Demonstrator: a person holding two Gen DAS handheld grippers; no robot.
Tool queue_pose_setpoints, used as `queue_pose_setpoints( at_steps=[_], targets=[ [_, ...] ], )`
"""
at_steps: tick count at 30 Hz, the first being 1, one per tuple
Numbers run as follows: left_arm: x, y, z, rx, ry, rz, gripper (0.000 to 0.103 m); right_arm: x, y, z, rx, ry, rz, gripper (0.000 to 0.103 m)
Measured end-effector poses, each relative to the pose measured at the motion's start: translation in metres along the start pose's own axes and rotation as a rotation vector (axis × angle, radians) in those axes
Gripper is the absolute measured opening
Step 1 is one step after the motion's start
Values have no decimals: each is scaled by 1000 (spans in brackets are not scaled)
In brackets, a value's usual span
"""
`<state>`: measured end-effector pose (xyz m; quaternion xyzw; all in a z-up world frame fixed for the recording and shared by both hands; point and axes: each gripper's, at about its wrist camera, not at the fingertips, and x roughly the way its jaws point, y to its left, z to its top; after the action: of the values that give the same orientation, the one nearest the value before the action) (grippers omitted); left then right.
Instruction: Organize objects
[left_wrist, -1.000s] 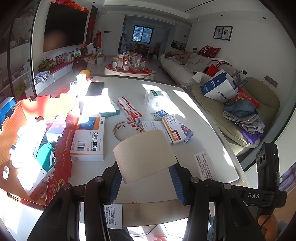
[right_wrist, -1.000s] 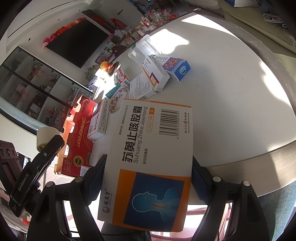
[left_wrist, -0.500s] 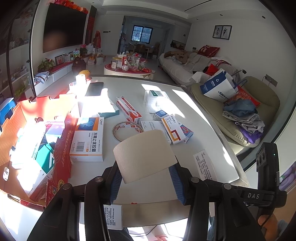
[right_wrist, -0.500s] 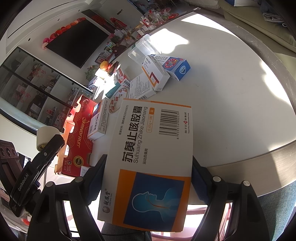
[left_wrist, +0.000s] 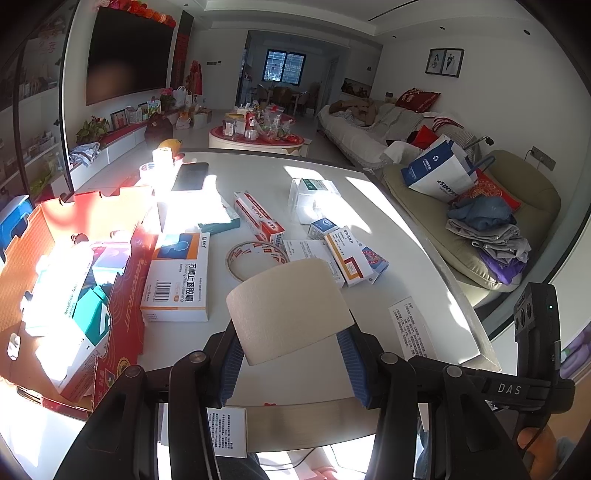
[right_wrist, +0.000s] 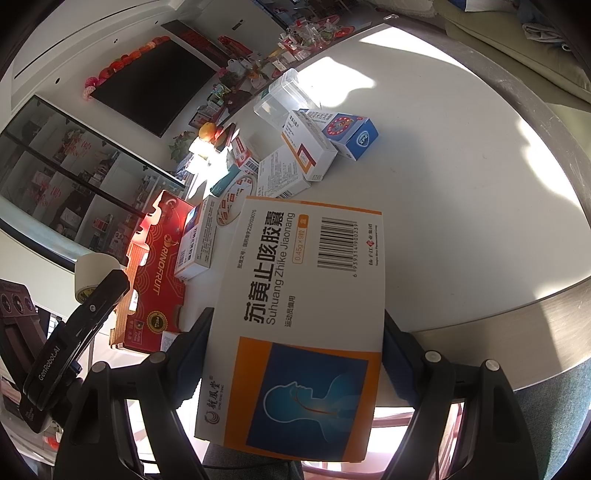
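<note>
My left gripper is shut on a cream roll of masking tape, held above the white table's near edge. From the right wrist view the same roll shows at the far left. A large white, orange and blue medicine box is clamped across its width in my right gripper. A red cardboard box at the left holds several medicine packs. A matching medicine box lies beside it.
On the table lie a clear tape ring, a long red-and-white carton, a clear plastic case, a cluster of small boxes, a paper leaflet and a phone. A sofa stands right of the table.
</note>
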<state>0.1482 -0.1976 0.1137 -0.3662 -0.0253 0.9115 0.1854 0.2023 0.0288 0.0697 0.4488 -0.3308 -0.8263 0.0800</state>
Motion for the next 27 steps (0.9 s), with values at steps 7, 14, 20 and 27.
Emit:
queue_pose_setpoints(
  at_steps=[7, 14, 20, 27],
  targets=[
    [1, 2, -1, 1, 3, 15, 53, 0, -1, -1, 7, 2, 0, 82],
    [1, 0, -2, 15, 0, 24, 53, 1, -2, -1, 7, 3, 0, 82],
    [1, 0, -2, 17, 1, 25, 53, 0, -2, -1, 8, 3, -1, 82],
    [1, 1, -2, 17, 2, 25, 53, -1, -3, -3, 10, 1, -3, 82]
  ],
)
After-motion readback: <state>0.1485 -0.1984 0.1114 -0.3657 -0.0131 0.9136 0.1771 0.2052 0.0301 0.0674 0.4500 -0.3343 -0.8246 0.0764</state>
